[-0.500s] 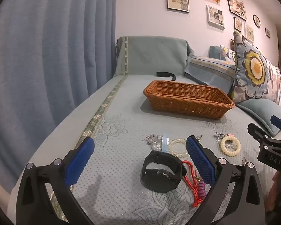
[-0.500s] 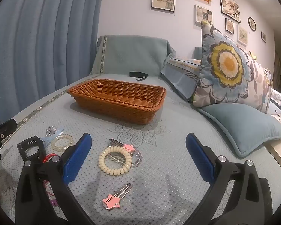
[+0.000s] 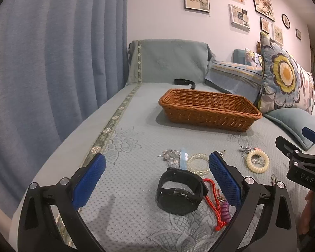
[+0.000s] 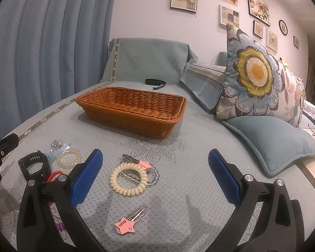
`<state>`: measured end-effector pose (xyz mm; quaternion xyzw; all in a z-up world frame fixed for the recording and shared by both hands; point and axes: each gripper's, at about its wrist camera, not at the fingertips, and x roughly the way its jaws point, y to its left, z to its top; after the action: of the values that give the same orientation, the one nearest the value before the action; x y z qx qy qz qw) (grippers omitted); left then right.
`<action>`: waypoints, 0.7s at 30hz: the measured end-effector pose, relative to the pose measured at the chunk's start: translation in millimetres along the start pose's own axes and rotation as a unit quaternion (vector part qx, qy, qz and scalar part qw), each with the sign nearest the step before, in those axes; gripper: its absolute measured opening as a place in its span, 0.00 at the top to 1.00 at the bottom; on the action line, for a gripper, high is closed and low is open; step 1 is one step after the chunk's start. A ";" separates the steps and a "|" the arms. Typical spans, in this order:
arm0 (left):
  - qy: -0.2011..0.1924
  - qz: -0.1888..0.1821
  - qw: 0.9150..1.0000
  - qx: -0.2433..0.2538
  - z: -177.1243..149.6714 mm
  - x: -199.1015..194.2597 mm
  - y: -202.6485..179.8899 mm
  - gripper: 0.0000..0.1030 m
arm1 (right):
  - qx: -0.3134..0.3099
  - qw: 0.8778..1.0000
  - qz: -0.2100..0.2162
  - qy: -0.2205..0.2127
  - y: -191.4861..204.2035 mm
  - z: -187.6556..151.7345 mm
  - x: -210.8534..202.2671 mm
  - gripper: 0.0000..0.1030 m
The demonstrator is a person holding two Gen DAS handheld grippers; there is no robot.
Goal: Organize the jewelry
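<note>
A brown wicker basket stands empty on the grey-blue sofa cover. My left gripper is open and empty, with a black watch lying between its blue pads. Beside the watch lie a red cord, a purple coil tie, a clear bead bracelet and crystal beads. My right gripper is open and empty over a cream coil hair tie and a pink star hair clip. A second star clip lies by the coil tie.
Patterned and plain blue cushions line the right side. A blue curtain hangs on the left past the sofa edge. A black strap lies behind the basket. The right gripper shows at the right edge of the left wrist view.
</note>
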<state>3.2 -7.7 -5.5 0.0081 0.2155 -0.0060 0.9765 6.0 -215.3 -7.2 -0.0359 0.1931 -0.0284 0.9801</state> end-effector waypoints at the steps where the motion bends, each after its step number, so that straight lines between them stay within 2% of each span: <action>1: 0.000 0.000 1.000 0.001 -1.8 -1.2 1.4 0.07 | 0.000 1.000 0.000 0.000 0.2 0.2 -0.1 0.07; 14: -0.006 -0.004 1.000 0.008 -1.4 -2.2 0.0 0.07 | -0.001 1.000 0.000 0.002 -0.9 -0.9 1.7 0.07; 19: -0.027 -0.003 1.000 0.000 -0.4 -3.8 1.9 0.07 | -0.001 1.000 0.000 0.004 -1.2 -1.6 2.3 0.07; 21: -0.017 -0.002 1.000 0.002 0.2 -2.4 2.7 0.07 | 0.000 1.000 0.000 0.006 0.1 -0.6 2.4 0.07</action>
<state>1.1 -5.0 -4.3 0.0092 0.1985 -0.0087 0.9800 8.0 -215.5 -8.7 -0.0360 0.1988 -0.0285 0.9790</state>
